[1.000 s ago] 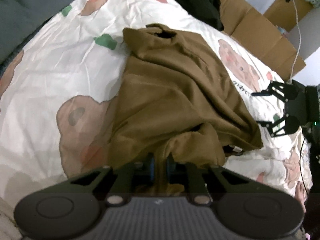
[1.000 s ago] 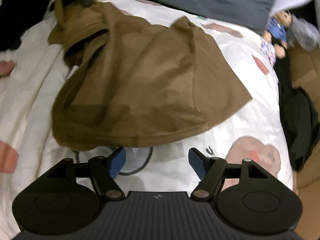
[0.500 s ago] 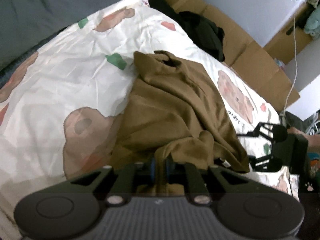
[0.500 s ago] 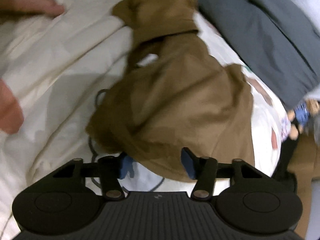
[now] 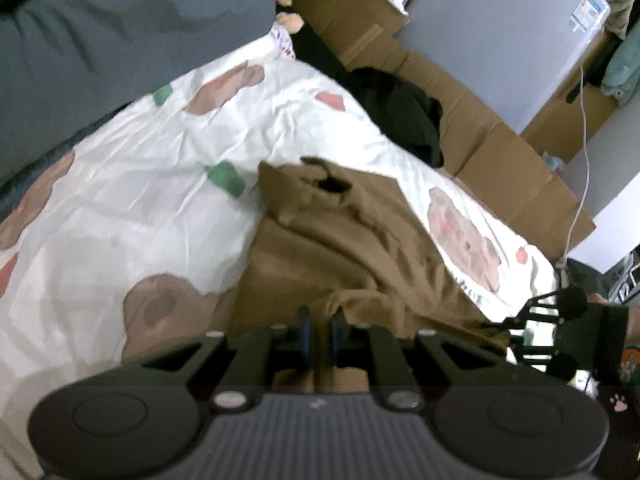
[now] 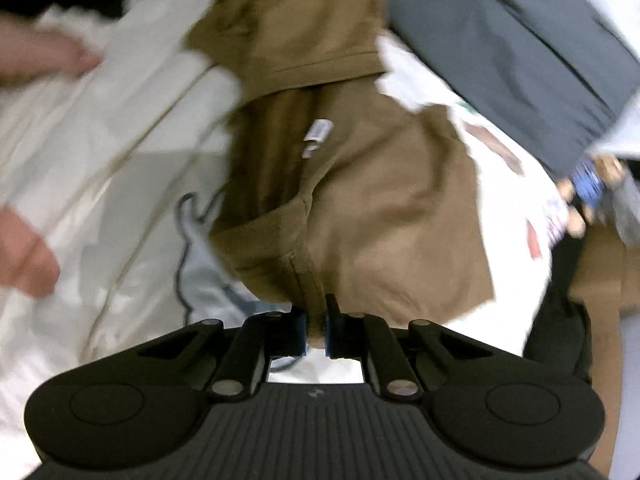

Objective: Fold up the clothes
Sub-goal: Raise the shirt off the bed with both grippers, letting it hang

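The shirt (image 5: 344, 256) lies mid-frame on the bed (image 5: 120, 208), its near edge between the left gripper (image 5: 320, 336) fingers. A pillow (image 5: 120, 32) fills the upper left; cardboard (image 5: 500, 160) and dark clothes (image 5: 404, 116) sit upper right, the right gripper (image 5: 516, 334) at the right edge.

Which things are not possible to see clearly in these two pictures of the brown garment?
- Left wrist view: the part of the brown garment pinched in the left gripper is hidden by the gripper body.
- Right wrist view: the small white label is too blurred to read.
- Right wrist view: the fold below the right gripper is covered by the fingers.
- Both views: the garment's type is unclear; it lies crumpled.
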